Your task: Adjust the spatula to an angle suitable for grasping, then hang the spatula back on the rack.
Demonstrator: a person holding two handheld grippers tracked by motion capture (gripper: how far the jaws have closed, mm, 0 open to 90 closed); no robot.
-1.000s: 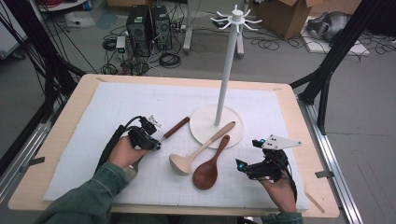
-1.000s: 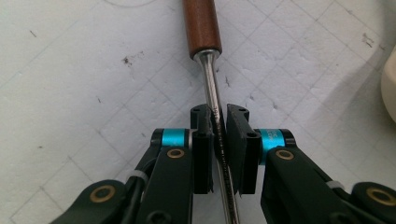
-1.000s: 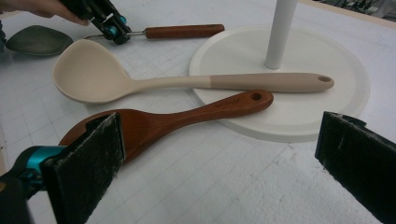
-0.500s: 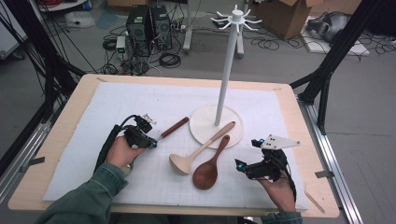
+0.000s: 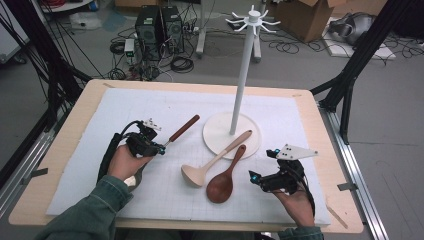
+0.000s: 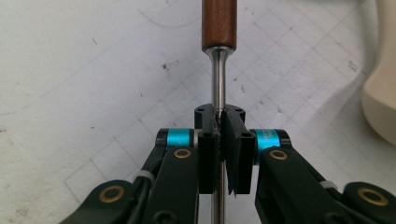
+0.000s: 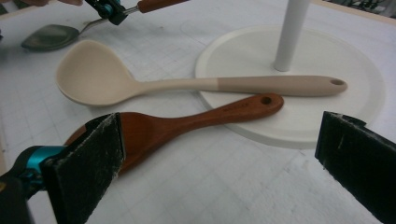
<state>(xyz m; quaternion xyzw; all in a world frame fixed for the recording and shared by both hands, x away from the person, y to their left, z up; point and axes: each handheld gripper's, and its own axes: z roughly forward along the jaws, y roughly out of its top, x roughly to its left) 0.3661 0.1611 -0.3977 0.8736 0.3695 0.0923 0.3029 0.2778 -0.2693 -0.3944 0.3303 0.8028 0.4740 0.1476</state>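
Nearest, at the right, the right tool [image 5: 256, 176] rests on the white mat [image 5: 100, 110] with its jaws spread wide and nothing between them, just right of the dark wooden spoon [image 5: 222, 184]. Beside that spoon lies the cream ladle [image 5: 196, 174]; both handles rest on the round base of the white hook stand [image 5: 243, 75]. At the left, the left tool [image 5: 161, 148] is clenched on the thin metal shank of the wooden-handled utensil [image 5: 184, 128], whose grey blade [image 7: 49, 37] lies near the person's hand. The stand's pole rises at the far middle of the bench [image 5: 320, 130].
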